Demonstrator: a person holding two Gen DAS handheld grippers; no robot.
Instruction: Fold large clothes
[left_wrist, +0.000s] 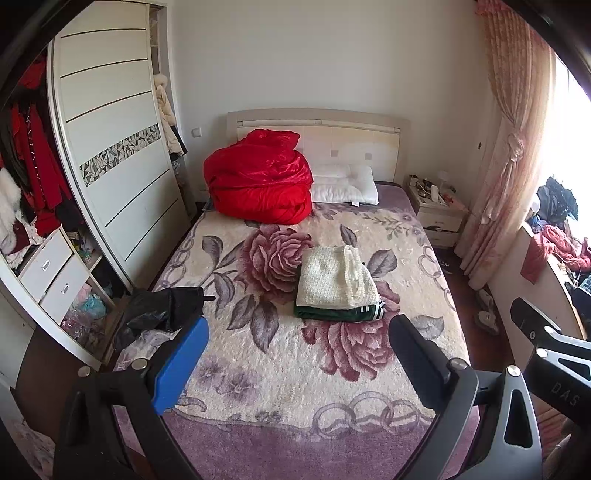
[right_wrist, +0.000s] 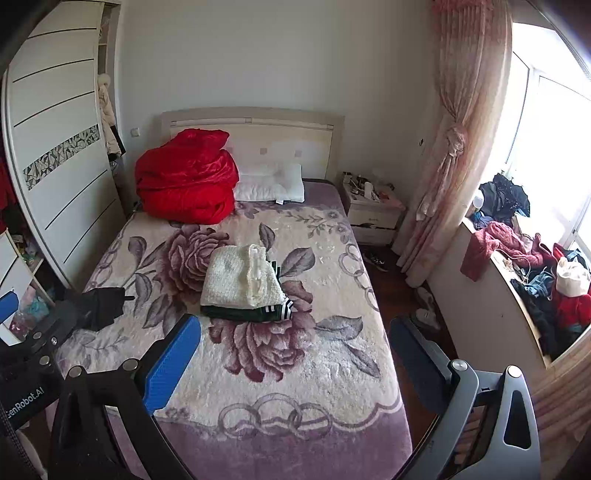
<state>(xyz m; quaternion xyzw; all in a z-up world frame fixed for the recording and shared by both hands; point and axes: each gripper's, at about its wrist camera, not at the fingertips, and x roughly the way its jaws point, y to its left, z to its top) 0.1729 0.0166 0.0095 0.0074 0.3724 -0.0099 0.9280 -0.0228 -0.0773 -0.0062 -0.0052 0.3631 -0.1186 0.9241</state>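
Observation:
A folded cream knit garment (left_wrist: 338, 278) lies on top of a folded dark green garment with white stripes (left_wrist: 340, 314) in the middle of the bed's floral blanket (left_wrist: 288, 373). The stack also shows in the right wrist view (right_wrist: 240, 278), with the green garment (right_wrist: 251, 314) under it. A crumpled black garment (left_wrist: 162, 310) lies at the bed's left edge, and shows in the right wrist view (right_wrist: 99, 306). My left gripper (left_wrist: 295, 354) is open and empty above the bed's foot. My right gripper (right_wrist: 291, 350) is open and empty too, to the right of the left one.
A red quilt (left_wrist: 258, 181) and a white pillow (left_wrist: 343, 184) sit at the headboard. An open wardrobe (left_wrist: 110, 155) stands left. A nightstand (right_wrist: 373, 210), a tied curtain (right_wrist: 450, 147) and a window ledge piled with clothes (right_wrist: 535, 273) are right. Shoes (right_wrist: 424, 310) lie on the floor.

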